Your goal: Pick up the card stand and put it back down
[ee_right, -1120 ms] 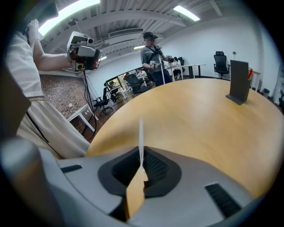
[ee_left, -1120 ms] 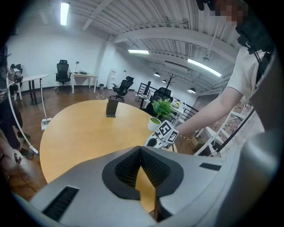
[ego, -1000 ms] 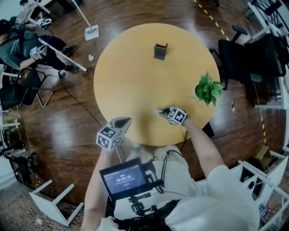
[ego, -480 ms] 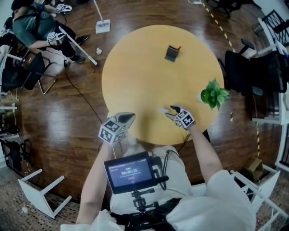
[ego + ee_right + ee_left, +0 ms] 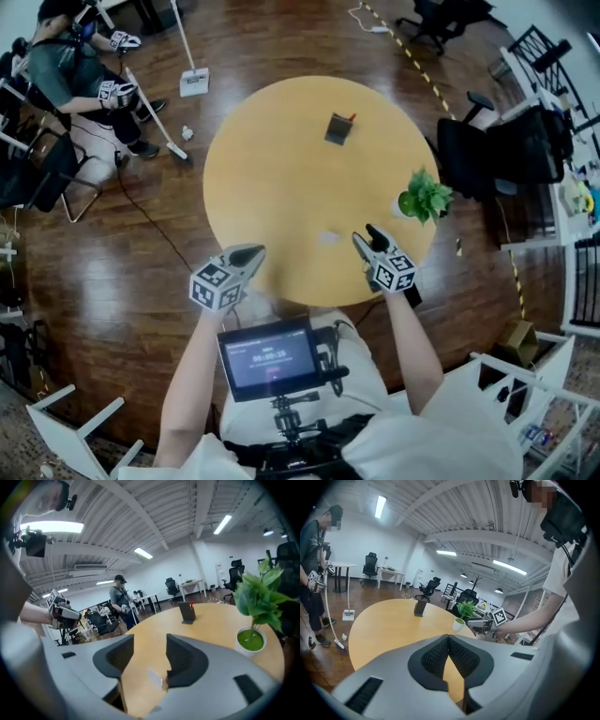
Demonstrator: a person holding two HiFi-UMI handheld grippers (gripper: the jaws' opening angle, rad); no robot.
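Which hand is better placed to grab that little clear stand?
Right: the right tongs sit over the clear stand, which shows loose in the gap between their closing jaws; the left tongs are shut and farther away.

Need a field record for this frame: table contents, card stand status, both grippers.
table: round, yellow wood
card stand: small clear piece on the table near the person, not held
right gripper: just right of the card stand, jaws apart and closing, nothing between the pads
left gripper: by the table's near edge, jaws shut, empty
holder: dark, with a red pen, on the far side
plant: potted, at the right edge
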